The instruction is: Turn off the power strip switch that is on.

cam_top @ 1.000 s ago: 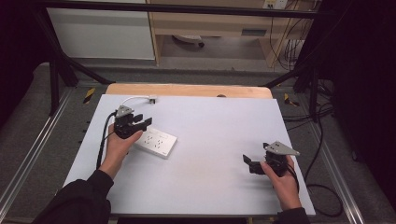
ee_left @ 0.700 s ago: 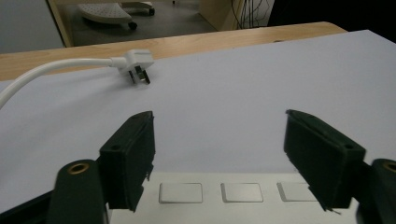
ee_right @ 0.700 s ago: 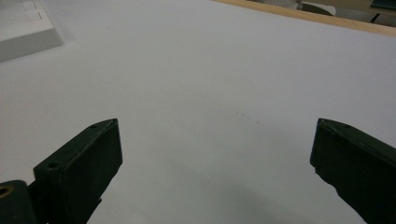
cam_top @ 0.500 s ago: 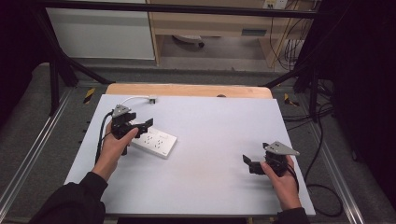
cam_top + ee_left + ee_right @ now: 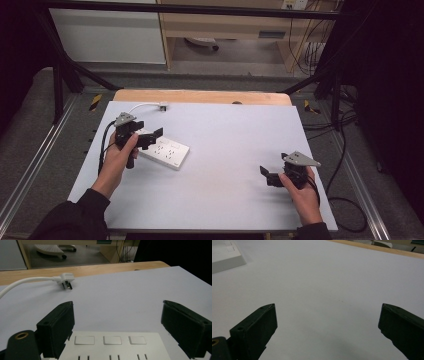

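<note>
Left tongs (image 5: 150,136) have just been opening and stand apart over the white power strip (image 5: 167,152), which lies flat on the counter (image 5: 230,145); nothing is clamped. Right tongs (image 5: 272,176) rest apart, well off. To grip it, I'd lower squarely across its narrow sides.

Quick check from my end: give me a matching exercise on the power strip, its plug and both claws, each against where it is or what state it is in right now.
Things:
1. power strip
2. plug
3. left claw
4. right claw

Places or states:
A. jaws apart over bare table, near the person's right edge
B. lying flat on the table, sockets facing up
C. at the far edge of the white surface, on the end of a white cord
D. jaws just opened, standing wide on either side of the strip's end, not pressing on it

Pairs: 1-B, 2-C, 3-D, 4-A
</note>
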### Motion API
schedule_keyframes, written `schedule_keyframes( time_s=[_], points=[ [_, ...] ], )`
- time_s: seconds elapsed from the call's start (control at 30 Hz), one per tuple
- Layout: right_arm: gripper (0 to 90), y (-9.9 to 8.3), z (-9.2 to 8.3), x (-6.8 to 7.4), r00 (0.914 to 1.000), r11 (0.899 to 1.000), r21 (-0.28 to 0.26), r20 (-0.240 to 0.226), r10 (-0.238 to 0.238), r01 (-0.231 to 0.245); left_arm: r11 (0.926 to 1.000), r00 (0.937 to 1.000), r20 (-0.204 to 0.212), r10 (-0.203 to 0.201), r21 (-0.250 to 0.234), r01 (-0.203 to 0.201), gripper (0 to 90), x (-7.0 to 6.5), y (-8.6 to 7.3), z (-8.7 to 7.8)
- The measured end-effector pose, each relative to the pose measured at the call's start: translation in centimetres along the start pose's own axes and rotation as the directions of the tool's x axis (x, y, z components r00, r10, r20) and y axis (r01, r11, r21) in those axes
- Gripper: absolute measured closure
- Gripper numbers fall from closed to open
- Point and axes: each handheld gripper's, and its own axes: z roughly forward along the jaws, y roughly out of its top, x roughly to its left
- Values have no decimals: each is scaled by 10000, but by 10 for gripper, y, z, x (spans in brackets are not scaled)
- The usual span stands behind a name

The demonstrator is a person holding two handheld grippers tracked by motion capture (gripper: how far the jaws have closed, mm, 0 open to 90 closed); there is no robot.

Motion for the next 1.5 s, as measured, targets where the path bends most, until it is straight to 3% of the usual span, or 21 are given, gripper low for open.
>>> schedule_keyframes(
  time_s=[0.57,1.5],
  points=[
    [24,0,0,0,10000,10000,0,-27,26,-26,9996,9995,300,-20,-278,28,100,-7,5,-29],
    [24,0,1,0,10000,10000,68,8,15,-15,9977,9981,611,122,-675,-81,91,-17,-15,-84]
  ],
)
